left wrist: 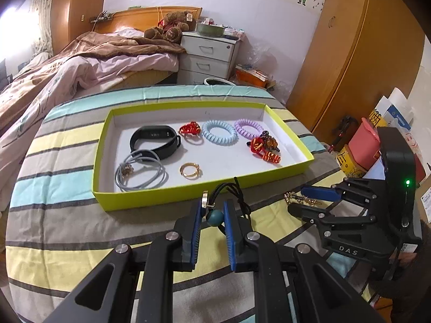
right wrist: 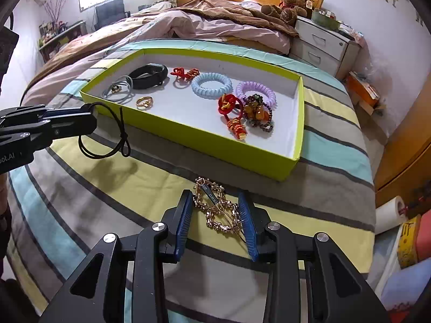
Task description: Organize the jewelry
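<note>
the striped cloth (right wrist: 269, 145) covering the table looks soft and matt. the green tray (right wrist: 204, 137) seems matt cardboard with a white paper-like inside. the gold hair clip (right wrist: 218, 210) is shiny metal, studded and rough. the two coil hair ties (left wrist: 219, 134) look like smooth glossy plastic. the gripper pads (right wrist: 183, 223) are ribbed blue rubber on matt black plastic.

Jewelry count: nine pieces inside one tray, two outside it.

One lime-green tray (right wrist: 167, 119) is seen; two spiral hair ties, blue (right wrist: 212, 84) and purple (right wrist: 256, 91), two red knotted cords (right wrist: 184, 74) (right wrist: 229, 107), one black fitness band (right wrist: 146, 76), one grey cord (right wrist: 118, 90), one gold ring (right wrist: 145, 102) and one beaded bracelet (right wrist: 257, 113) are counted in it. Outside it are one black cord necklace (right wrist: 107, 134) and one gold hair clip (right wrist: 218, 207).
</note>
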`<state>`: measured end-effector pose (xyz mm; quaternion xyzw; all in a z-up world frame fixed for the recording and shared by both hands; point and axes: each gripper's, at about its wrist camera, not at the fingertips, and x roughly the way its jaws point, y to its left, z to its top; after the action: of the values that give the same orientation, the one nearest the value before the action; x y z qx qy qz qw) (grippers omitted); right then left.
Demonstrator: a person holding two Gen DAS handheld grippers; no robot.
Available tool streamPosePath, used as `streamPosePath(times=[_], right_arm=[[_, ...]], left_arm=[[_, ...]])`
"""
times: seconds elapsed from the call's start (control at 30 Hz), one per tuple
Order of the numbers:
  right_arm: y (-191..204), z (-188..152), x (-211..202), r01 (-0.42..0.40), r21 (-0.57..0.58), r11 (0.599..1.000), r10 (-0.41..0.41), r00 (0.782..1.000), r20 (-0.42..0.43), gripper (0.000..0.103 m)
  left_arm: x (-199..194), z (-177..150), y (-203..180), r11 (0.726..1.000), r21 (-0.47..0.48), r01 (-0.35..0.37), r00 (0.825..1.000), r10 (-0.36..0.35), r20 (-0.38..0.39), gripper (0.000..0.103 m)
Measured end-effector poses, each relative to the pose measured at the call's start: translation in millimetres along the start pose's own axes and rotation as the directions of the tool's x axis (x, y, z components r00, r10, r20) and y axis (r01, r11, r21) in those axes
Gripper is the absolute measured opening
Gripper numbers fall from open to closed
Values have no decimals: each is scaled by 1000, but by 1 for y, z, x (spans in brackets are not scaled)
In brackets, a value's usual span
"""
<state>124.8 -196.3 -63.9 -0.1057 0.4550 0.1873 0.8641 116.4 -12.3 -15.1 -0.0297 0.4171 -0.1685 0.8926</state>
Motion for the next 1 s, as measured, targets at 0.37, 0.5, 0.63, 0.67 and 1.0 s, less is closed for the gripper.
streamPosePath(times=[0.37,0.5,0.63,0.67,1.0], right_arm=[[0,15,-42,-35,63,997,27,992,124,36],[0,30,-51,-39,79,996,25,986,164,36],[-1,43,-46,-34,97,995,16,985,173,36],[0,46,-45,-37,98,995,20,985,172,36],[1,72,-4,-58,109,992,43,990,131,36]], left_arm=[[-19,22,3,1000,25,-3,999,1,52,17],[-21,41,12,1000,25,-12,997,10,73,17],[-16,58,21,1000,16,-11,997,10,81,17],[-14,62,24,1000,15,-13,997,12,81,17],[13,91,60,998,-35,-47,997,50,66,17]])
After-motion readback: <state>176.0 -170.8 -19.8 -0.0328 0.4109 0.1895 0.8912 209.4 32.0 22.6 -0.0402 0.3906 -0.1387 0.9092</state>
